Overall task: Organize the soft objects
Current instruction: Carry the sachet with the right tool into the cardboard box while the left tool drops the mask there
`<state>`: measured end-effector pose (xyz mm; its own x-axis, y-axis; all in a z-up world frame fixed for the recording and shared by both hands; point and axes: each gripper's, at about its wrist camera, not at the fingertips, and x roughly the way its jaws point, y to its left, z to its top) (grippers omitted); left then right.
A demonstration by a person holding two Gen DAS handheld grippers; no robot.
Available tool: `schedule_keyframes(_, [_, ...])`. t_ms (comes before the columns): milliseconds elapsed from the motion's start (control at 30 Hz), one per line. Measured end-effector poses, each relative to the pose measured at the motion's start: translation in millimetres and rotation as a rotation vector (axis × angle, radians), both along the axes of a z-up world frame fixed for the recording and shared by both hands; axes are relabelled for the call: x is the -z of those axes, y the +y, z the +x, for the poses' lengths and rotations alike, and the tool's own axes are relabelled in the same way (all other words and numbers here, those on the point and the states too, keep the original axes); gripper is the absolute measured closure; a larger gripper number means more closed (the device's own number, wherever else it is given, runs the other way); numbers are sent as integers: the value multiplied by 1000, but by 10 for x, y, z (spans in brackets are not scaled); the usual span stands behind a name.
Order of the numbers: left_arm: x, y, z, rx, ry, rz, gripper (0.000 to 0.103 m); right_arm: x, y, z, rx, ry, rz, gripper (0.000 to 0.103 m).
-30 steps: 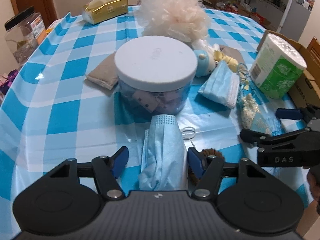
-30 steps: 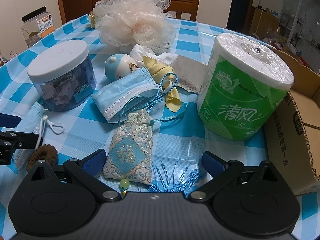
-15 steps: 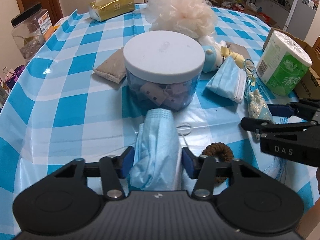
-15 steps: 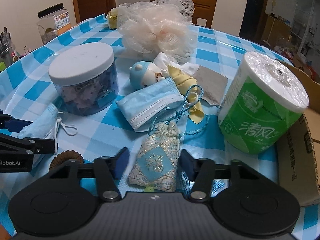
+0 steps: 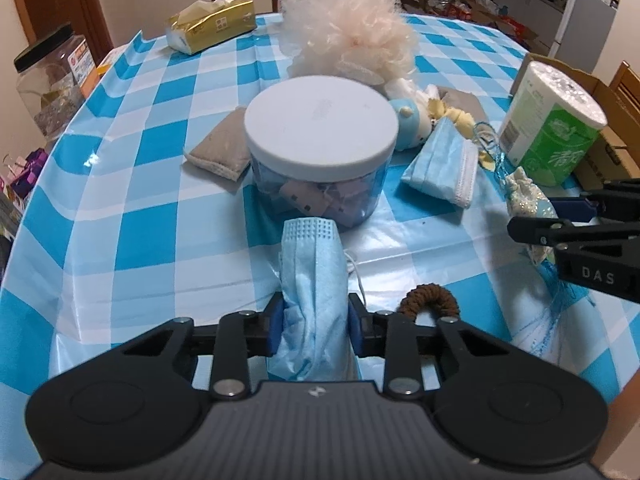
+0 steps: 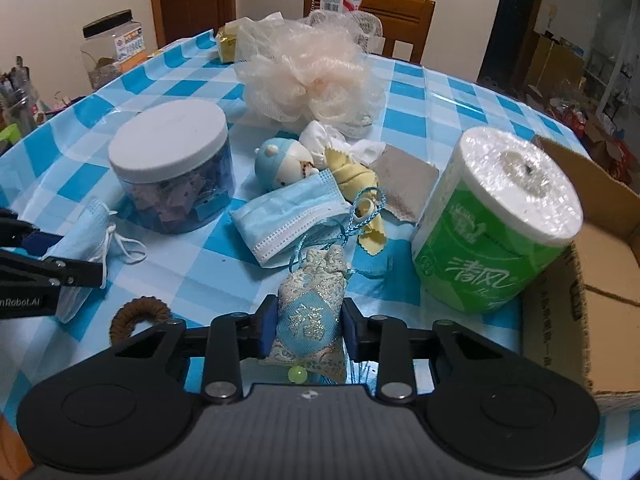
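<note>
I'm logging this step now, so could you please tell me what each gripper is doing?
Left gripper: jaws closed on the blue face mask.
Right gripper: jaws closed on the embroidered sachet pouch.

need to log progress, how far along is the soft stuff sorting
Nothing looks sorted yet. In hand: the left gripper is shut on a blue face mask, and the right gripper is shut on a brocade sachet. Left on the table: a second mask, the bath pouf, a small doll and a brown hair tie.
</note>
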<state>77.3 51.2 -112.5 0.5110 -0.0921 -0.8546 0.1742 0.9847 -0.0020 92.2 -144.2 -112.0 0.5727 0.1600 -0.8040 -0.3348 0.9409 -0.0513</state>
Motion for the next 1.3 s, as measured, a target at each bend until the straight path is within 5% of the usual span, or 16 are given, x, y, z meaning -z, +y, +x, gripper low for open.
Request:
schedule_keyframes(567, [-536,-206,-154,160,16,-9,74,-607,-402,-353,-162,59,55,65])
schedule_keyframes(900, [-850,-822,-349,244,3,-13,74,-1068,-1169,-492,-182,42,87,65])
schedule_keyframes(1300, [-992,-1607,-370,281,-60,-33,74,-1418,-2049,-121,-165,-78,33,65])
